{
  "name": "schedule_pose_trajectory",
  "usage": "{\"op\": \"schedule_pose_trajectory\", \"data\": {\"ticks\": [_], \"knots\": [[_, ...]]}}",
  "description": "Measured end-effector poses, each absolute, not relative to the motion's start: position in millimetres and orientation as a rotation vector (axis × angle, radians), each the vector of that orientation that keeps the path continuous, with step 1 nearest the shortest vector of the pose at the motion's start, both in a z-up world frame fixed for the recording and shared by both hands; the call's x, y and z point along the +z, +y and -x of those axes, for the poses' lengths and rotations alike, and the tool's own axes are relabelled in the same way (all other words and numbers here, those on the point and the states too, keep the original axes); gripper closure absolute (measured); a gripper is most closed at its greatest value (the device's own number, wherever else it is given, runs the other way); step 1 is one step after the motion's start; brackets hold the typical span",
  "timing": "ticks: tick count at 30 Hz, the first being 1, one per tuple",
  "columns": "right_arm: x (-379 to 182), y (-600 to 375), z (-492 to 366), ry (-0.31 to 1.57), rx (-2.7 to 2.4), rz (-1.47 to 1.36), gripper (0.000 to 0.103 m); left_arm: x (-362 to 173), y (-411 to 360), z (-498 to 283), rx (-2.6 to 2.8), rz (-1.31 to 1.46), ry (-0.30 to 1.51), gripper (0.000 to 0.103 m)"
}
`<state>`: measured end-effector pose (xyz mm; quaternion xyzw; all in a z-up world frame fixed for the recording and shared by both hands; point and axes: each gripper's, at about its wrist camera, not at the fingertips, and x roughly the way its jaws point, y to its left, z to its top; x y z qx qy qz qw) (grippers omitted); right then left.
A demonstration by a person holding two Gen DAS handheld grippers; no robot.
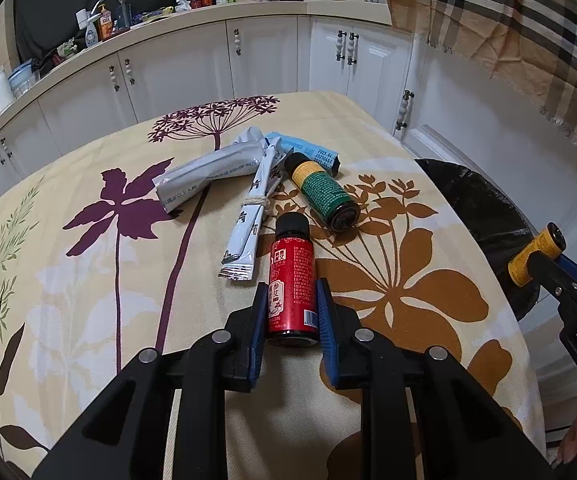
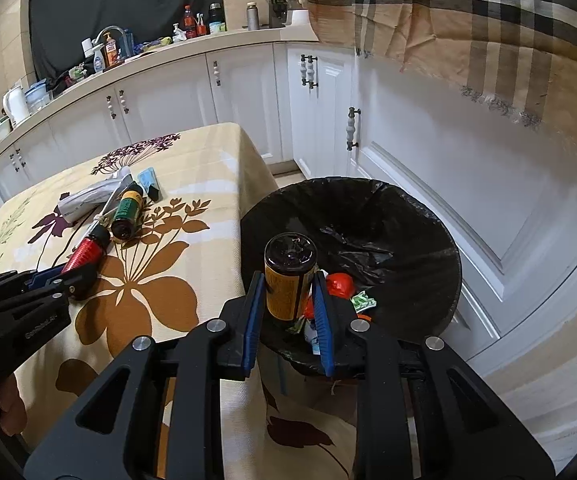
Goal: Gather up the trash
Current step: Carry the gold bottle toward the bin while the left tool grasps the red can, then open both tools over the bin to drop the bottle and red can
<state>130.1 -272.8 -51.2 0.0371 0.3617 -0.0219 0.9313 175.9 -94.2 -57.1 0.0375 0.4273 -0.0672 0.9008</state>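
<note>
My left gripper (image 1: 292, 312) is shut on a red-labelled bottle (image 1: 290, 280) with a black cap, lying on the flowered tablecloth (image 1: 88, 280). Beyond it lie a green-and-yellow bottle (image 1: 322, 190), a grey tube (image 1: 208, 176), a tied bundle of white sachets (image 1: 252, 220) and a blue packet (image 1: 308, 150). My right gripper (image 2: 288, 300) is shut on a yellow-labelled brown bottle (image 2: 288, 276) and holds it over the near rim of the black-lined trash bin (image 2: 408, 216). The right gripper and its bottle (image 1: 532, 256) show at the right edge of the left wrist view.
The bin stands on the floor right of the table and holds red and green scraps (image 2: 340, 286). White cabinets (image 2: 248, 92) and a cluttered counter (image 1: 148, 16) run behind. A plaid cloth (image 2: 488, 20) hangs at upper right.
</note>
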Motion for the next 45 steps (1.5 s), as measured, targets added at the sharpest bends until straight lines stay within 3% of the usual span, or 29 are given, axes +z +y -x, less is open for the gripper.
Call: {"op": "schedule_pose_trajectory", "data": {"ticks": [22, 45], "knots": [[-27, -305, -148, 0.645, -0.164, -0.029, 0.080, -17, -163, -192, -0.289, -0.132, 0.743, 0.078], [-55, -348, -196, 0.668, -0.255, -0.051, 0.078, -51, -232, -252, -0.338, -0.231, 0.785, 0.077]]}}
